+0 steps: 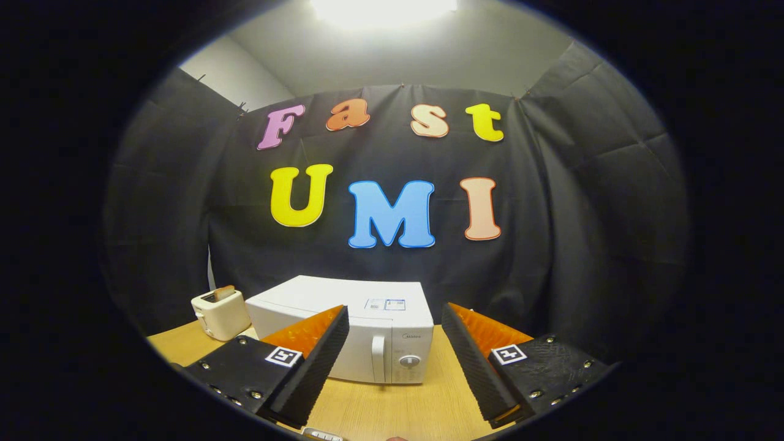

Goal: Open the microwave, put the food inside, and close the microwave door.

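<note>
Microwave (367, 334) beyond spread, empty tool (395, 321).

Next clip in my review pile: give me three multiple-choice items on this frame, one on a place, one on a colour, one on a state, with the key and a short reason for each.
1. Where does the toaster stand?
A. Beside the microwave, on the wooden table
B. On top of the microwave
C. Between the fingers

2. What colour is the microwave's casing?
A. Black
B. White
C. Red

3. How is the microwave door?
A. Swung wide open
B. Taken off
C. Closed

Key:
1 A: the toaster sits on the tabletop next to the microwave's side.
2 B: its top and front are white.
3 C: the door lies flush with the front, its handle beside the dial; the gripper hangs open ahead of it, touching nothing.
</note>
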Motion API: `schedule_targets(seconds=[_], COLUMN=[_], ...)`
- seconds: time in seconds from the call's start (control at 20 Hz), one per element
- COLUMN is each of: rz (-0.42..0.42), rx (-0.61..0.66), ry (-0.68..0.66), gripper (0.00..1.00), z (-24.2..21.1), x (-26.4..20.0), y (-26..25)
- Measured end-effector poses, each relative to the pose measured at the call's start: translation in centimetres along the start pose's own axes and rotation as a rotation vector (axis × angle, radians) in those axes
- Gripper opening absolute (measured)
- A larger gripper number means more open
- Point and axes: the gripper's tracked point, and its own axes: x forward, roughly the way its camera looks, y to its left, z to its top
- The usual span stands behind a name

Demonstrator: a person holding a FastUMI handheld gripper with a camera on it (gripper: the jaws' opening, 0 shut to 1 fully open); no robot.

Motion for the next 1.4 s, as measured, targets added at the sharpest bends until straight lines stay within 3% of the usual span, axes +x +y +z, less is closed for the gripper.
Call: schedule_targets(seconds=[0.6,0.95,1.4], rz=[0.085,0.109,0.084], rx=[-0.012,-0.051,-0.015], ry=[0.082,0.167,0.278], gripper=[0.97,0.97,0.97], z=[-5.2,-10.8,-16.9], x=[5.6,8.6,12.1], y=[1.0,2.3,2.3])
